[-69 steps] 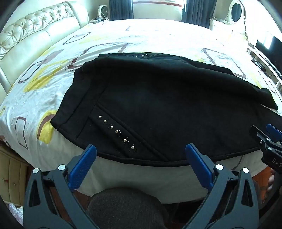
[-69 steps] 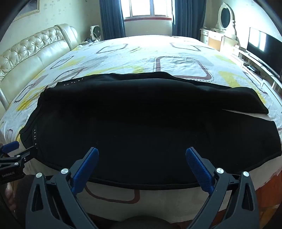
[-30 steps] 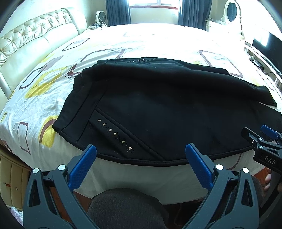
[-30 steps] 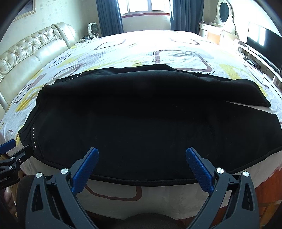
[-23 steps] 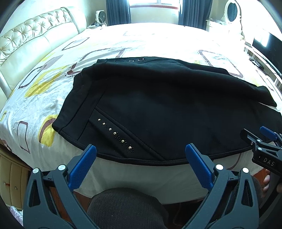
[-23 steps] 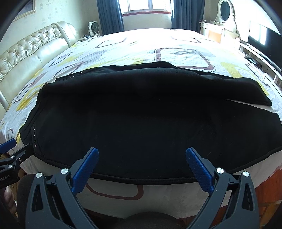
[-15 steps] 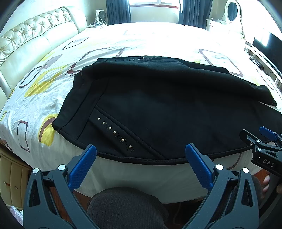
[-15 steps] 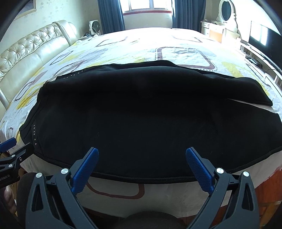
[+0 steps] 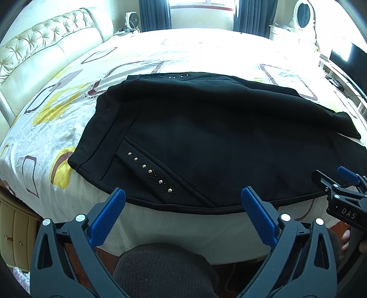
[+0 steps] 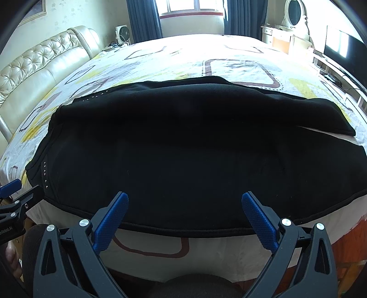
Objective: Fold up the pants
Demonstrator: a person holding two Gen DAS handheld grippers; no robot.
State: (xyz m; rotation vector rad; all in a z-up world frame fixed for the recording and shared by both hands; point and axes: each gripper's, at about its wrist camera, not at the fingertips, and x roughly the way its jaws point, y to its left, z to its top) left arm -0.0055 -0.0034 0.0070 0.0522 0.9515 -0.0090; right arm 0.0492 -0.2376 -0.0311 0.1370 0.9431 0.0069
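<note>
On the bed: black pants [image 9: 218,137] lie spread sideways across the patterned bedsheet [image 9: 57,110], near its front edge.
Pants, left wrist view: waistband end at 9 o'clock, a slanted row of studs [image 9: 149,170] on the pocket at 7 o'clock, leg ends running off toward 3 o'clock.
Pants, right wrist view: one leg lies over the other, its hem at 3 o'clock; bottom seam follows the mattress edge at 6 o'clock.
Left gripper [image 9: 183,217]: blue fingers [image 9: 107,217] wide apart, nothing between them, held just short of the pants' near seam.
Right gripper [image 10: 184,220]: blue fingers [image 10: 259,222] wide apart, holding nothing, tips over the near seam; touching or not, I cannot tell.
Cross view: right gripper shows at 3 o'clock in the left wrist view; left gripper at 9 o'clock in the right wrist view.
Surroundings: tufted cream headboard [image 10: 41,66] at 10 o'clock, blue curtains [image 10: 143,18] at 12 o'clock, television [image 10: 344,50] at 2 o'clock.
</note>
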